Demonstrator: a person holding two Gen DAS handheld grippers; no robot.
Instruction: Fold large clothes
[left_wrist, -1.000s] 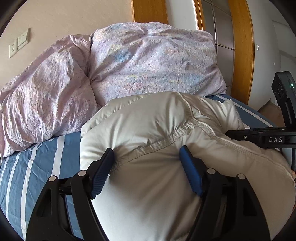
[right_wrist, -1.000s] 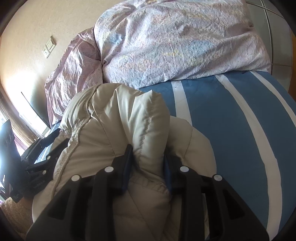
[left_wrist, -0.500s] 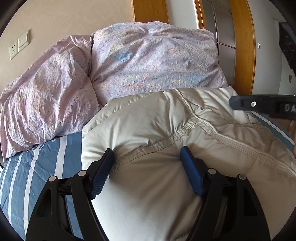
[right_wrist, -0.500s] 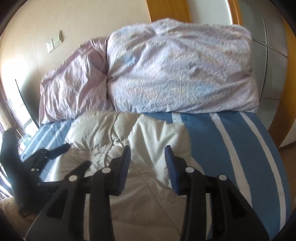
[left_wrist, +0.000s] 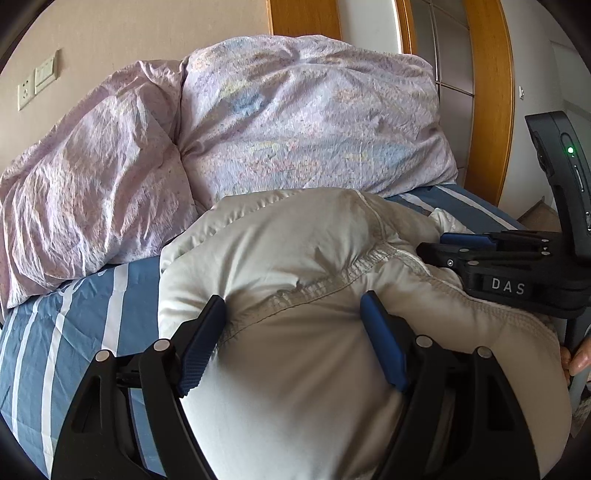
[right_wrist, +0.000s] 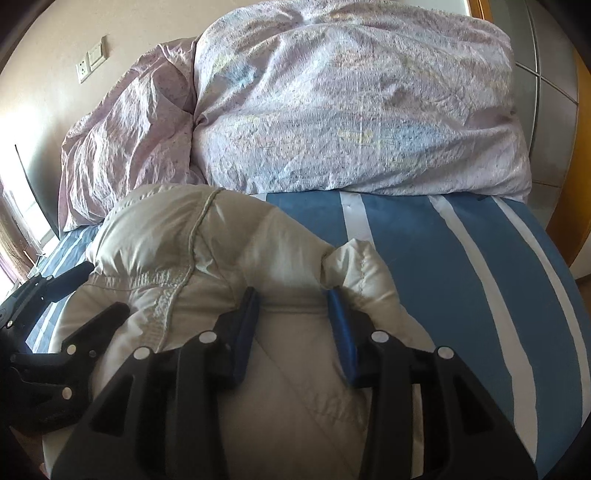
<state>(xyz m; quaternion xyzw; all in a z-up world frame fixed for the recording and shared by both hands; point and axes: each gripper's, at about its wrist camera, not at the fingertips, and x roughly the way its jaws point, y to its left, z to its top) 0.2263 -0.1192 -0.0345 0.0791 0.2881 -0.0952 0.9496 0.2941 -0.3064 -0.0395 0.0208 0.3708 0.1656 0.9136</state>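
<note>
Two lilac pillows (left_wrist: 229, 147) crowd behind the puffy jacket (left_wrist: 295, 266): left claw (left_wrist: 295, 328) pinching it, right claw (right_wrist: 295, 314) spread.

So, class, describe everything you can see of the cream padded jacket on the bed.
The cream padded jacket is puffy, smooth-shelled, with stitched seams and a gathered band. It lies bunched on the blue striped sheet, its far edge beside the lilac pillows. The left gripper straddles a wide fold; the right gripper has fabric between its blue pads.
</note>
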